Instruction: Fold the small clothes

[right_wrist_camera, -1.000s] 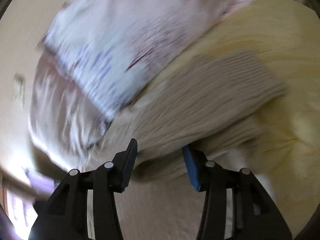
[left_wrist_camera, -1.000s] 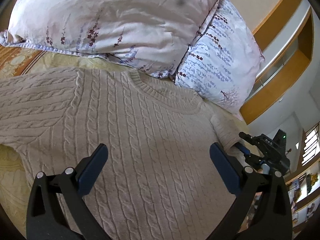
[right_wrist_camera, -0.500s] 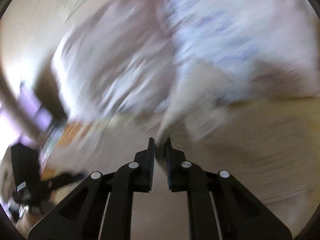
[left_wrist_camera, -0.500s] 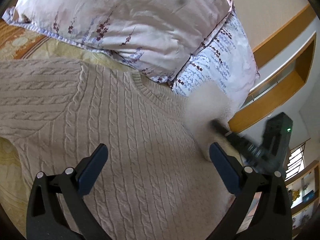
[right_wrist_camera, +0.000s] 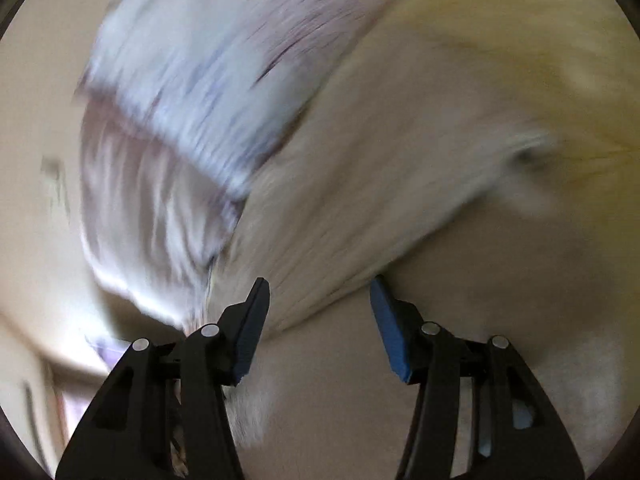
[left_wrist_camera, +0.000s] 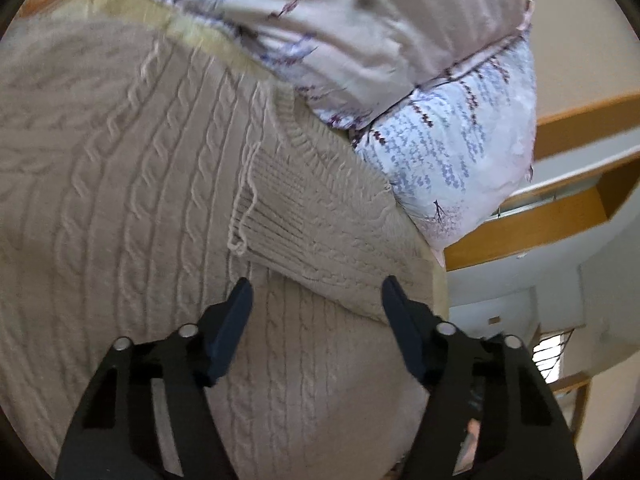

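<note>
Left tongs, closing on nothing, hover over the sweater; its folded-in sleeve lies just ahead, cuff pointing across the bed toward its left edge.

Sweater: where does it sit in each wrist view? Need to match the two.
Left wrist: the sweater fills the left and centre, one sleeve folded across its chest, running under the left hand-held gripper, whose jaws are closing.
Right wrist: blurred; the sweater runs from centre to lower right, ahead of the right hand-held gripper, whose jaws are opening.
Shared landmark: the floral pillows, beyond the sweater in both.
</note>
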The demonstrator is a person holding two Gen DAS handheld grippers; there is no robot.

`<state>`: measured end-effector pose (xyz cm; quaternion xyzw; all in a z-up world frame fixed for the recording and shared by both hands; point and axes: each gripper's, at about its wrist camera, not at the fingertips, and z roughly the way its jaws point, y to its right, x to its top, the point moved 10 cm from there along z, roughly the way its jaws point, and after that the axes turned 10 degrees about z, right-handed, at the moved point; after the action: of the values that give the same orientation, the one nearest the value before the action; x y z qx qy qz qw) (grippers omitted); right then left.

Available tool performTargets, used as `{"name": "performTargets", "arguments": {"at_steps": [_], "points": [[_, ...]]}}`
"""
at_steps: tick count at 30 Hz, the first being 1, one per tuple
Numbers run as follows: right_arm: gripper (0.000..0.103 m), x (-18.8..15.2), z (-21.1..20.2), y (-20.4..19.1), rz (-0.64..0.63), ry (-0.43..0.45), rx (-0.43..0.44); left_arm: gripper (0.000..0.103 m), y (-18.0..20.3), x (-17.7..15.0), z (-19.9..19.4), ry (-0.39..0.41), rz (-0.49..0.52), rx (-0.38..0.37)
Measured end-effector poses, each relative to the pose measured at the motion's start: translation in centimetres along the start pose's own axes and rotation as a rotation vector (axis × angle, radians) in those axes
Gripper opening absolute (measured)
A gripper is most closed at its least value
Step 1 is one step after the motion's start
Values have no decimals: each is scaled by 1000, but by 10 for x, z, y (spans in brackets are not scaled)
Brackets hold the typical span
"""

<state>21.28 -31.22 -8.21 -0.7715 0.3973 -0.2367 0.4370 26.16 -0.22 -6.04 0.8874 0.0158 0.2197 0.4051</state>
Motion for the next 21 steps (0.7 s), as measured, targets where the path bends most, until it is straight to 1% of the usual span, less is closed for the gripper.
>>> {"name": "performTargets", "arguments": {"at_steps": [2, 3, 4, 5, 6, 8, 10, 13, 17, 20, 21], "points": [[46, 12, -7, 4, 22, 47, 15, 50, -2, 3, 7, -3, -25, 0], [46, 21, -11, 7, 23, 87, 1, 47, -4, 5, 10, 0, -33, 7], [46, 25, -15, 8, 20, 114, -5, 41, -6, 7, 13, 5, -39, 11], [45, 26, -15, 9, 20, 129, -7, 35, -8, 10, 17, 6, -46, 16], [43, 30, -18, 10, 23, 151, -10, 31, -10, 12, 19, 7, -51, 17], [41, 34, -17, 11, 16, 172, -20, 17, -15, 18, 23, 17, -58, 34], [39, 37, -18, 13, 3, 191, -33, 9, -19, 24, 26, 24, -41, 58], [38, 37, -16, 13, -6, 200, -44, 7, -18, 32, 23, 43, 17, 79], [38, 35, -20, 13, -36, 216, -59, 7, -8, 42, 5, 79, 104, 102], [37, 34, -20, 13, -59, 225, -72, 7, -13, 48, -7, 99, 153, 162], [24, 34, -19, 14, -64, 225, -78, 7, -17, 50, -9, 98, 156, 177]]}}
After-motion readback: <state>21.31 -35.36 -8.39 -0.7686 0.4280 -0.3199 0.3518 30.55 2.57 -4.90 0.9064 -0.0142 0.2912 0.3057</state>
